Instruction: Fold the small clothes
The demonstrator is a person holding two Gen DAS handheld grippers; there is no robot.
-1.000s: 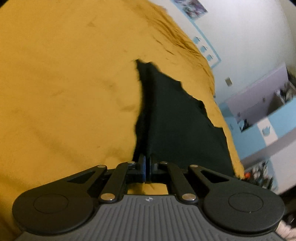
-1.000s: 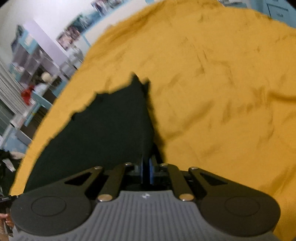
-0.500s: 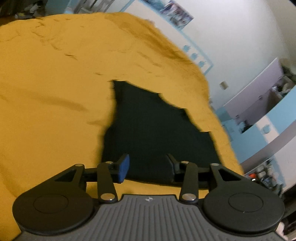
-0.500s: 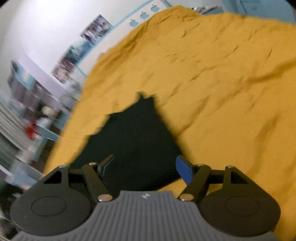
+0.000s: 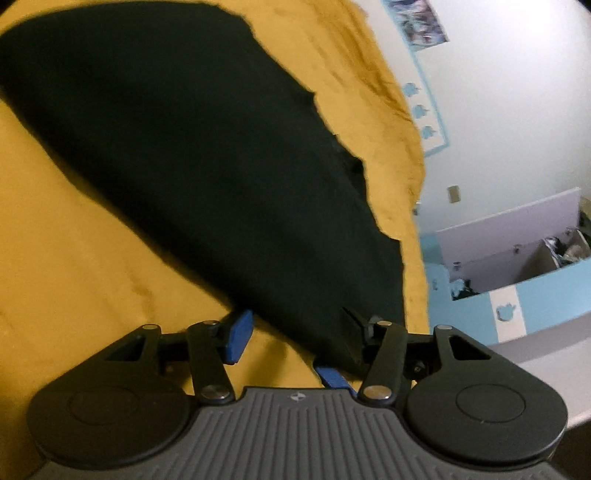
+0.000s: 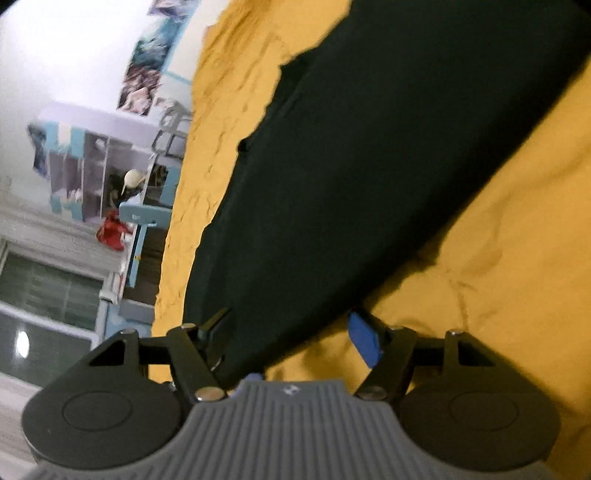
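Note:
A dark, almost black garment [image 5: 207,158] lies flat on a mustard-yellow bedspread [image 5: 74,258]. It also shows in the right wrist view [image 6: 351,177]. My left gripper [image 5: 295,332] is open, low over the garment's near corner, and the cloth edge lies between its blue-padded fingers [image 5: 236,334]. My right gripper [image 6: 291,339] is open as well, with another near corner of the garment running between its fingers [image 6: 364,343]. Neither gripper clamps the cloth.
The bedspread [image 6: 498,258] spreads around the garment on all sides. Beyond the bed's edge stand a white wall with posters [image 5: 421,22], blue-and-white cabinets [image 5: 535,258], shelves with clutter [image 6: 92,177] and a window [image 6: 44,295].
Both grippers were shut on the garment's edge a second ago. They opened, let the cloth go, then moved closer and lower over its near corners, and both views have tilted.

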